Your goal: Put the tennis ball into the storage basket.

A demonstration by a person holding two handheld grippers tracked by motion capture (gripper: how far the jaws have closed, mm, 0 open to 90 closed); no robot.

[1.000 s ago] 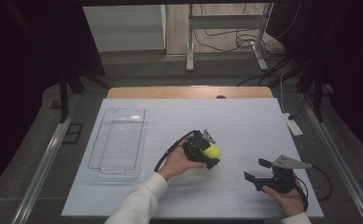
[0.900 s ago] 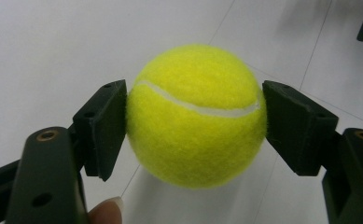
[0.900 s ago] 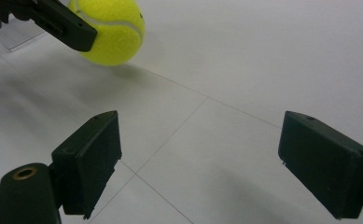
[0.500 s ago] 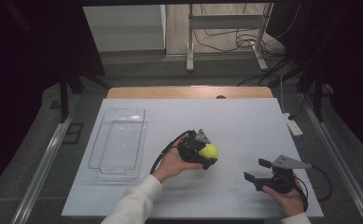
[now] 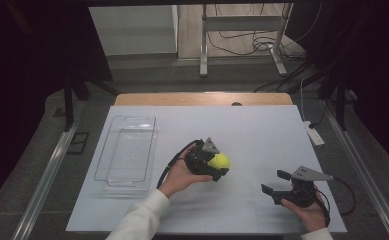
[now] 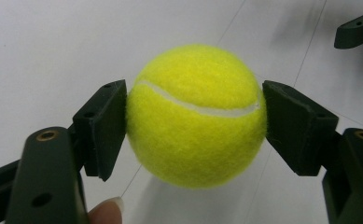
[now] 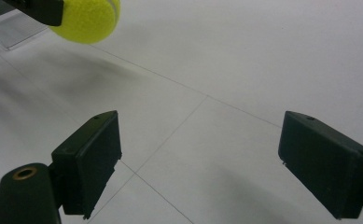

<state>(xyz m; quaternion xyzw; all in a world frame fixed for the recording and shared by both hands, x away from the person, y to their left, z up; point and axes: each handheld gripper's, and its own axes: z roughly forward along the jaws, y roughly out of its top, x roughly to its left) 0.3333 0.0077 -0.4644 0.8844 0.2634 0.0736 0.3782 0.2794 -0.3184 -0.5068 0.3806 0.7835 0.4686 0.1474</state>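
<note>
We see a fuzzy yellow-green tennis ball (image 6: 195, 114) with a curved white seam across its upper half. It sits clamped between the two black pads of the left gripper (image 6: 194, 123), lifted clear of the white surface (image 5: 262, 135), near its middle.

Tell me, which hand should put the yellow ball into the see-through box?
Probably the left. Its tongs already squeeze the tennis ball, and the clear tray lies on that hand's side of the table. The right tongs are open with nothing in them, farther from the tray.
</note>
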